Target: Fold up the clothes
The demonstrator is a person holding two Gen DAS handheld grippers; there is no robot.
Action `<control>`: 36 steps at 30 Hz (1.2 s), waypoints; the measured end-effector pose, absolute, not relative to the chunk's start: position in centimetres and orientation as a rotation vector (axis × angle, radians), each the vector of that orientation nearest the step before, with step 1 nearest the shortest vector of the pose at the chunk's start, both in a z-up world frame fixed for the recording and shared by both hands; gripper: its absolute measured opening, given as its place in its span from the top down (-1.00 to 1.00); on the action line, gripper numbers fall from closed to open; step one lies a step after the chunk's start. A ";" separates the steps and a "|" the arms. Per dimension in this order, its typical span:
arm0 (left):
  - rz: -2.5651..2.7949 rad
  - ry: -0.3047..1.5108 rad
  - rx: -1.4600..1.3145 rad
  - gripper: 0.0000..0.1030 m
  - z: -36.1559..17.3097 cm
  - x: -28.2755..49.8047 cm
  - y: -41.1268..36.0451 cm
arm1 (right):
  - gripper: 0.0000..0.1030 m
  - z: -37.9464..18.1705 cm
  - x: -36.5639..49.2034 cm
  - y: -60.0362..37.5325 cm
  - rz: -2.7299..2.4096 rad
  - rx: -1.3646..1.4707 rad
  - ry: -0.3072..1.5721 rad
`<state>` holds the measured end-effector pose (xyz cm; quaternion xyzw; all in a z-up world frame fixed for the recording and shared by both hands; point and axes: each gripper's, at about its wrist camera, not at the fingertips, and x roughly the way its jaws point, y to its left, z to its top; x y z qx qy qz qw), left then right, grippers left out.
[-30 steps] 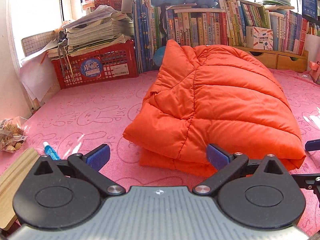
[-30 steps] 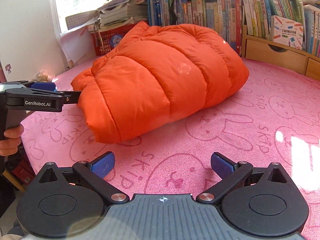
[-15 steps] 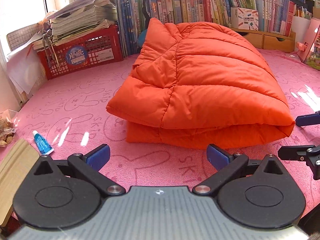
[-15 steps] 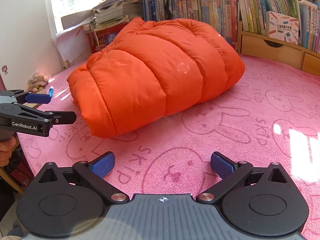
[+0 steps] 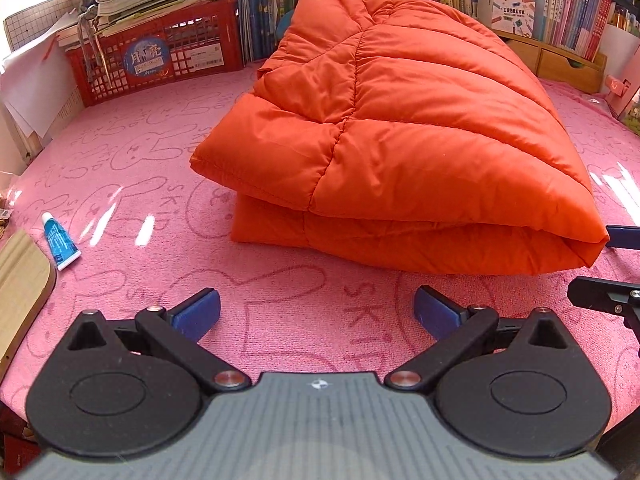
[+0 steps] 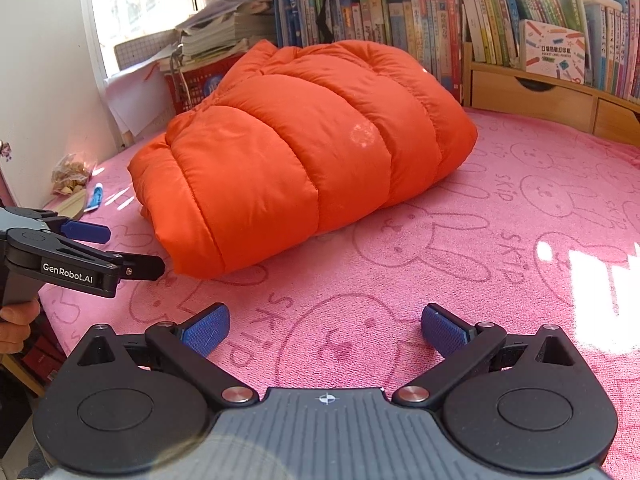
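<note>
An orange quilted puffer jacket [image 5: 400,132] lies folded in a thick bundle on the pink bunny-print cloth [image 5: 280,308]. It also shows in the right wrist view [image 6: 304,152]. My left gripper [image 5: 316,314] is open and empty, a short way in front of the bundle's near edge. My right gripper [image 6: 326,330] is open and empty, in front of the bundle's right side. The left gripper also shows in the right wrist view [image 6: 120,252], just off the bundle's near corner. The right gripper's fingers [image 5: 608,268] show at the right edge of the left wrist view.
A red basket [image 5: 156,56] with stacked papers stands at the back left. Books [image 6: 400,12] and wooden drawers [image 6: 532,96] line the back. A small blue tube [image 5: 60,240] and a wooden board [image 5: 20,276] lie at the left. A snack bag [image 6: 70,172] lies near the wall.
Both grippers have drawn back from the folded jacket, open and empty. The left gripper was at the bundle's near edge a second ago and is now clear of it.
</note>
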<state>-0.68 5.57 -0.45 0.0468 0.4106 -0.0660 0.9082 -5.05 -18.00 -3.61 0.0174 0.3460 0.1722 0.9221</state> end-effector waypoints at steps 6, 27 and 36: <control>-0.129 0.895 0.070 -1.00 0.1 -0.2 5.6 | -1.00 -3.6 -5.1 -17.5 0.338 0.015 0.716; -0.116 0.925 0.060 -1.00 0.6 0.6 5.6 | -1.00 -3.4 -5.0 -15.3 0.336 -0.078 0.753; -0.109 0.881 0.082 -1.00 2.0 0.2 5.4 | -1.00 -2.7 -5.1 -14.3 0.347 -0.102 0.745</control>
